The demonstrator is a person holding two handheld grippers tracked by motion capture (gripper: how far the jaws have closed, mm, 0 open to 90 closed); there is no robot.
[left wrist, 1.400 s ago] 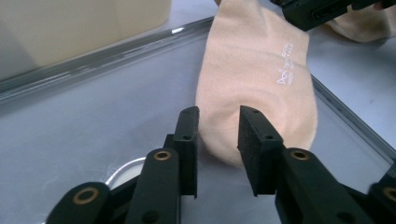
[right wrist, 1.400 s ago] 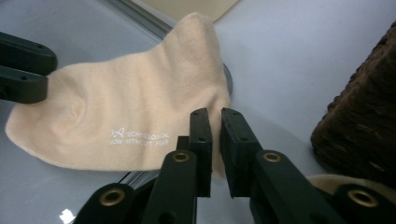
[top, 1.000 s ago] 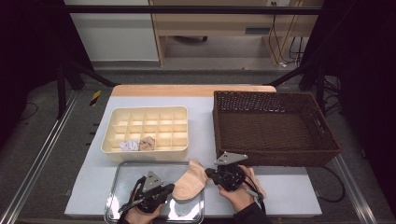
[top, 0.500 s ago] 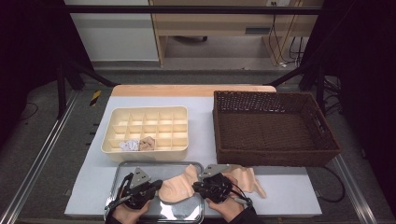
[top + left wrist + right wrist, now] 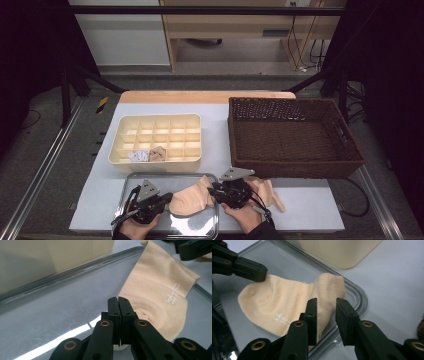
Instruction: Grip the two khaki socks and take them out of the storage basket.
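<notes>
Both hands lie low at the near edge of the desk (image 5: 310, 210), claws pointing inward at each other. The left claw (image 5: 167, 197) is closed, its tips at the toe of the peach ankle sock (image 5: 192, 200), which lies flat on the clear rectangular tray (image 5: 170, 231). The right claw (image 5: 212, 192) has just been opening; its parted jaws straddle the sock's cuff without pressing. Small white lettering on the sock is unreadable.

Peach sock (image 5: 287, 305) with white lettering, silver tray (image 5: 150, 180), cream organiser (image 5: 160, 137), dark-brown wicker basket (image 5: 295, 135).
</notes>
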